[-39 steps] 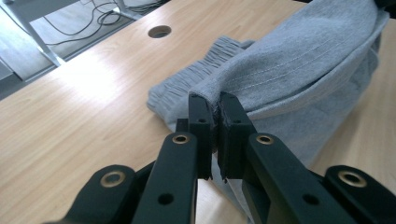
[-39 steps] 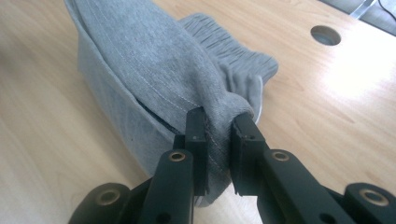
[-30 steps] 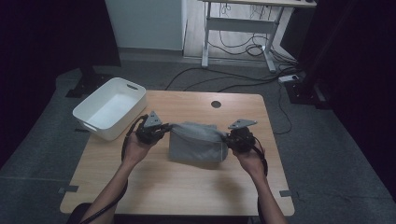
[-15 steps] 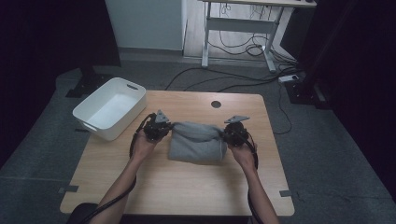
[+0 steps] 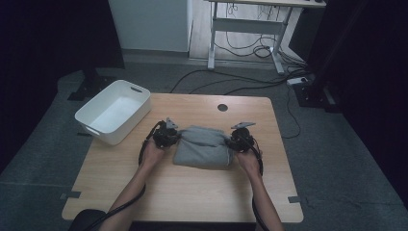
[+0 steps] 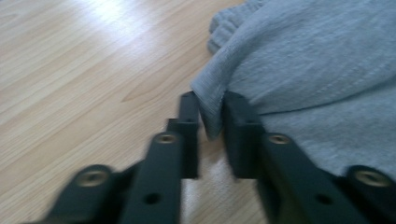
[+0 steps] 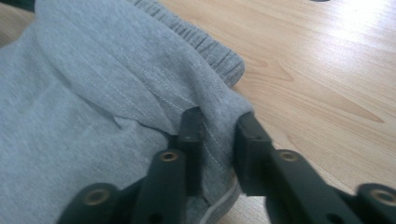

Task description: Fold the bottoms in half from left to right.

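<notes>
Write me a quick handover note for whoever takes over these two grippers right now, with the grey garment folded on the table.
Left gripper: jaws have just been opening; a corner of the grey sweatshirt is between them, grip slackening.
Right gripper: same, jaws have just been opening, with the garment's edge between them.
Things: the sweatshirt lies folded on the wooden table, between the two grippers. The white bin sits at the table's far left corner and looks empty.
Done: the fold appears laid down.
Left: probably let go fully, draw both grippers back, then perhaps tidy the fold or move the garment to the bin.
</notes>
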Demonstrator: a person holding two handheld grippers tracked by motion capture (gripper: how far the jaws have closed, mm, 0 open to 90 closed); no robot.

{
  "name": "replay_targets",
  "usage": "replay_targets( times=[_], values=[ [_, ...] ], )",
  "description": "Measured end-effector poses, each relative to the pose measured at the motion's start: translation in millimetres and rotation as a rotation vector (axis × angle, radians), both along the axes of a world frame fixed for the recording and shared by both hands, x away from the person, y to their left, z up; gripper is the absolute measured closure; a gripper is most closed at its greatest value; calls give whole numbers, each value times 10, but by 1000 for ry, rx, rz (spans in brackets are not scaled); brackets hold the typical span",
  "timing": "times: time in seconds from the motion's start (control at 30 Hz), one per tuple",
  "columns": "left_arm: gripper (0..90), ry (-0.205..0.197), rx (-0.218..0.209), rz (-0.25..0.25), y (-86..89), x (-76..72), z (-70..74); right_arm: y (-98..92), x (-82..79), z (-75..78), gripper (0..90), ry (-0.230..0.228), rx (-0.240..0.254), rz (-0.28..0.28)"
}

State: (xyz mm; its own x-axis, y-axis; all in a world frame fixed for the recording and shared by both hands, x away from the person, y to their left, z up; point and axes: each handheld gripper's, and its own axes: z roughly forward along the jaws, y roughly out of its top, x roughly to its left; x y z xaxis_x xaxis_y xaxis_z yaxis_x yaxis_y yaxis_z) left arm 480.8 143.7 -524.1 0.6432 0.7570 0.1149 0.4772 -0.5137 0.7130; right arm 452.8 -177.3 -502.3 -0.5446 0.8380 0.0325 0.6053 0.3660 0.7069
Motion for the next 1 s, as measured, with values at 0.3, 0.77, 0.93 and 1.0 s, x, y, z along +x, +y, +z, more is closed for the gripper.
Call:
replay_targets(
  times=[0.3,0.77,0.93,1.0],
  values=[
    [279,39,-148,-64,203,-259,245,-119,-218,215,365,-35,30,12],
    [246,112,-148,-174,236,-714,-27,-151,-696,18,333,3,34,93],
    [254,126,-128,-199,206,-745,-94,-127,-727,-113,351,33,37,109],
    [279,130,-118,-209,191,-755,-116,-117,-728,-155,366,40,33,110]
  ],
)
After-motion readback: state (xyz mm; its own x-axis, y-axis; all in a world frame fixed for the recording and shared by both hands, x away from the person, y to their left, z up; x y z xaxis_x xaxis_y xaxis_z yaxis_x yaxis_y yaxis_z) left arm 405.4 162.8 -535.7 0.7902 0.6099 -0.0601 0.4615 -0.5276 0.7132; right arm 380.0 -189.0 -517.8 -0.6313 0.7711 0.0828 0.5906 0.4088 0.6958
